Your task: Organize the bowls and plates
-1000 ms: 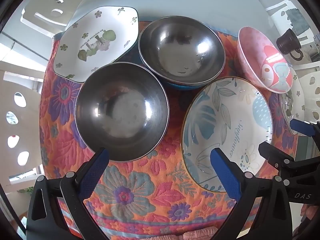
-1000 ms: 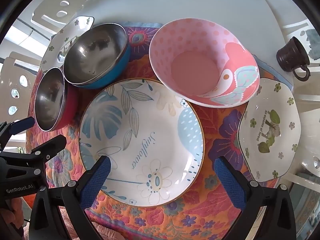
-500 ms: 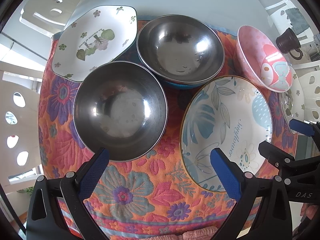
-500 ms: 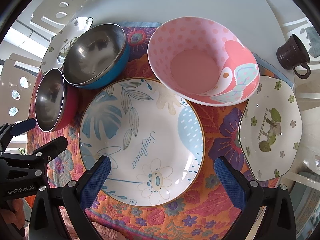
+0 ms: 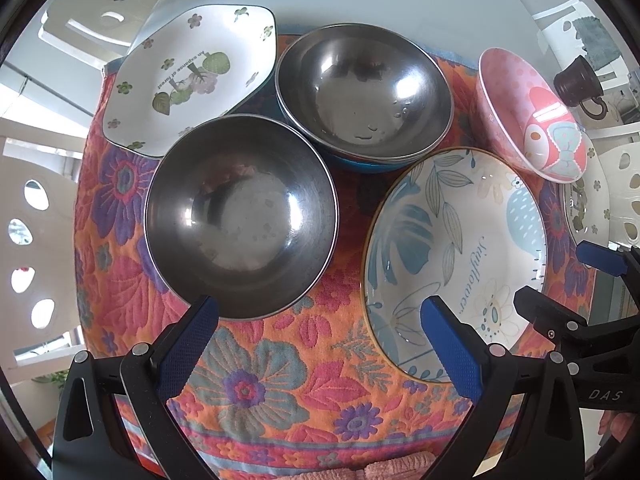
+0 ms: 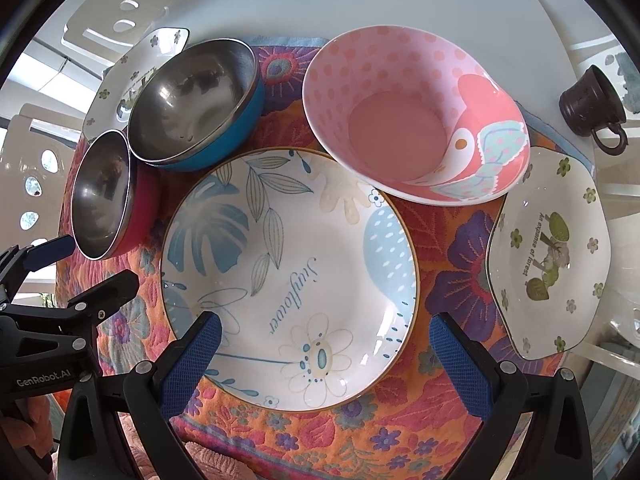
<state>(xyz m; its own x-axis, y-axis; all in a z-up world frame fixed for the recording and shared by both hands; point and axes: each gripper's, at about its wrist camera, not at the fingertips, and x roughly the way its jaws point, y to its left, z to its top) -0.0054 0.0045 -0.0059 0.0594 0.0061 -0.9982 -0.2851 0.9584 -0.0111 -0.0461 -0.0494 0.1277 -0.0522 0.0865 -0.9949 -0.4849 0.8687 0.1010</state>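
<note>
1. The left tongs (image 5: 316,336) hang wide open and hold nothing, above the near rim of the red-sided steel bowl (image 5: 240,216). The right tongs (image 6: 324,348) are also spread wide and empty, straddling the near edge of the round leaf plate (image 6: 288,272).
2. The flowered cloth (image 5: 256,392) covers the surface (image 6: 320,4) under all the dishes.
3. The leaf plate lies in the middle of the cloth.
4. The pink bowl (image 6: 412,120) sits behind it, overlapping its far rim.
5. The blue-sided steel bowl (image 5: 364,88) is just beside the red one.
6. One white flowered dish (image 5: 188,80) lies far left, another (image 6: 552,256) far right.
</note>
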